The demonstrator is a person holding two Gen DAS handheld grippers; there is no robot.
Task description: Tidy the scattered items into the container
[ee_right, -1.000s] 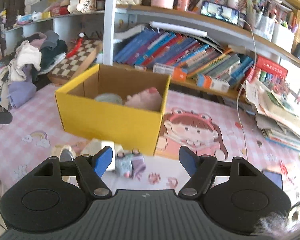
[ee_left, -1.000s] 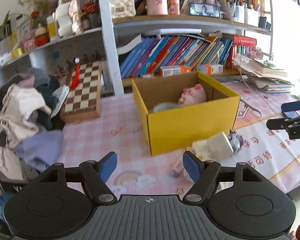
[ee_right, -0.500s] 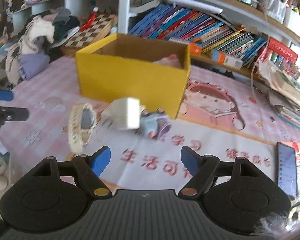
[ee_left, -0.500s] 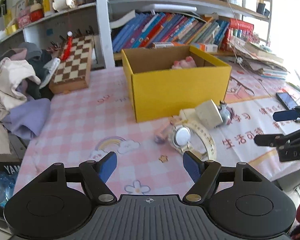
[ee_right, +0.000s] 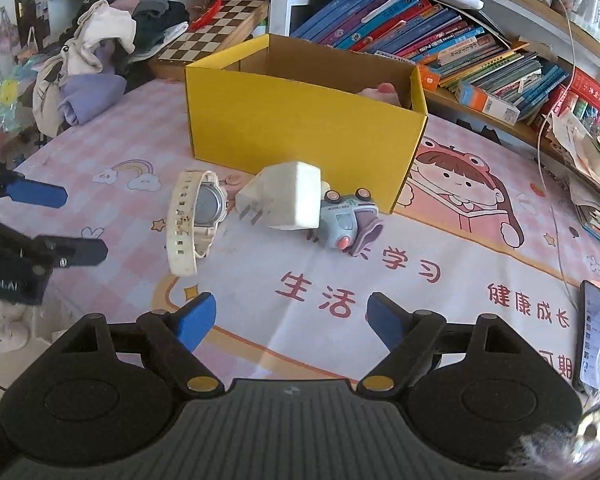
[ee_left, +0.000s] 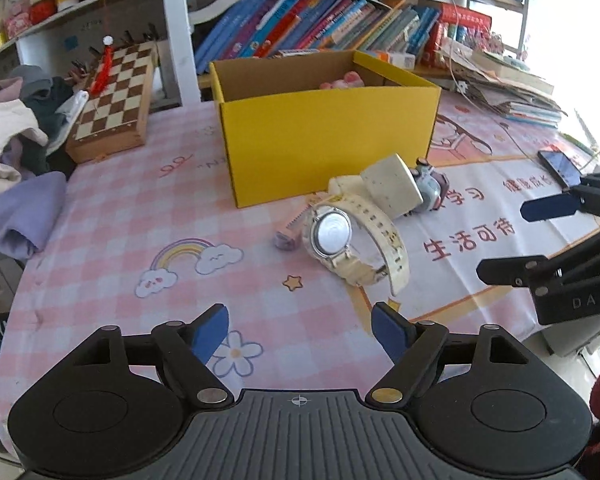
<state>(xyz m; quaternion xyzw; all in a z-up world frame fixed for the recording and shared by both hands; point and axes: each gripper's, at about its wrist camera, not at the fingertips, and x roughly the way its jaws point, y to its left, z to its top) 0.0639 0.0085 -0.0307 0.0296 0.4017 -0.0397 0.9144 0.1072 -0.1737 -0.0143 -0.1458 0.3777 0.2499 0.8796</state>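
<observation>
A yellow cardboard box (ee_left: 328, 136) (ee_right: 300, 132) stands on the pink tablecloth, with a pink plush toy (ee_left: 342, 80) inside. In front of it lie a cream wristwatch (ee_left: 352, 240) (ee_right: 196, 216), a white plug adapter (ee_left: 392, 190) (ee_right: 286, 200), a small grey-blue toy car (ee_left: 430, 188) (ee_right: 348, 216) and a small pink item (ee_left: 290, 232). My left gripper (ee_left: 300, 330) hangs short of the watch, its jaws opening with nothing between them. My right gripper (ee_right: 288, 316) hovers in front of the adapter and car, jaws opening, empty.
A chessboard box (ee_left: 112, 104) and a heap of clothes (ee_left: 16, 148) lie to the left. Bookshelves (ee_left: 320, 28) run behind the box. A phone (ee_right: 598, 332) lies at the right edge of the table, with stacked papers (ee_left: 508, 88) behind it.
Both grippers have sunk and tilted down toward the table, so the watch, adapter and toy car now sit fully in view. Both pairs of jaws stand wider apart.
</observation>
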